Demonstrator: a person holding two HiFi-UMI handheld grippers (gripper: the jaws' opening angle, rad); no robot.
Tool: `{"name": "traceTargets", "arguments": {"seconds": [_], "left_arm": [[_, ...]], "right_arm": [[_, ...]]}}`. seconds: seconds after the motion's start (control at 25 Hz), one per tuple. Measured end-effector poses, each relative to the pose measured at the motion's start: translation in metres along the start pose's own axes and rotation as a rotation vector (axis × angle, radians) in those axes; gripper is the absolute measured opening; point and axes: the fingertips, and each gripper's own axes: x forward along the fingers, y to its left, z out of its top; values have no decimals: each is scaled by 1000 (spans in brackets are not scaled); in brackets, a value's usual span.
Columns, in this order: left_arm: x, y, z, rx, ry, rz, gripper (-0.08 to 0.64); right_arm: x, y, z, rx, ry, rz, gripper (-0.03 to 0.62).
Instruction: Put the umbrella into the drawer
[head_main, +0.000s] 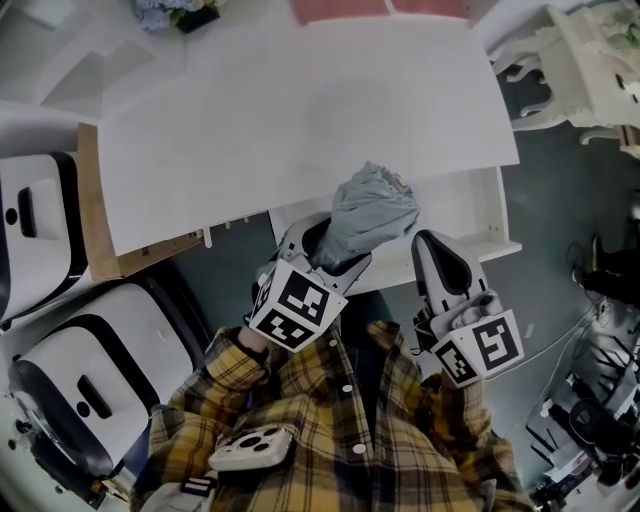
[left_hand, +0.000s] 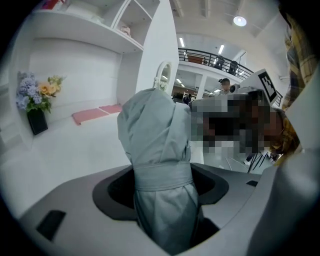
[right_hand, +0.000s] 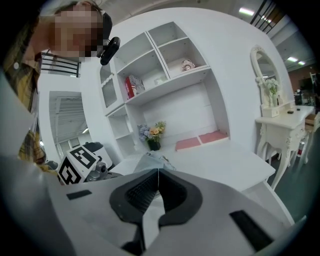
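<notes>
left gripper (head_main: 335, 250): I've got the jaws clamped on the umbrella (head_main: 372, 210), squeezing it just under its strap. In the left gripper view the grey bundle stands straight up out of the jaws.

umbrella: folded, grey, strap wrapped round. From the head view it sits over the near edge of the desk (head_main: 300, 110), right at the left end of the open drawer (head_main: 468, 208). It's not lying in the drawer.

right gripper (head_main: 440, 262): jaws pressed together, nothing in them. It's just beside my left gripper, in front of the drawer.

drawer: pulled out from under the desk's near edge, toward the right corner. What I can see of the inside is bare and white.

desk far edge: flowers (head_main: 175, 12) at the far-left corner, pink pads (head_main: 340, 8) further right.
</notes>
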Motion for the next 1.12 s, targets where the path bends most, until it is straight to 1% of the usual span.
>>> {"name": "traceTargets", "arguments": {"seconds": [0.24,0.72,0.96,1.12], "left_arm": [[28,-1,-25,47,72,-30,314],[80,-7,-70,121,208,-119,314],[113,-7,-86,142,257,-141,314],[125,-6,-93,173,267,-156,314]], "right_arm": [[1,-7,-17,19,18,-20,17],[3,-16,-41,65,42,-58,17],[-1,-27,-54,93,55,-86,17],[-1,-30,-60,106,60,-102,18]]}}
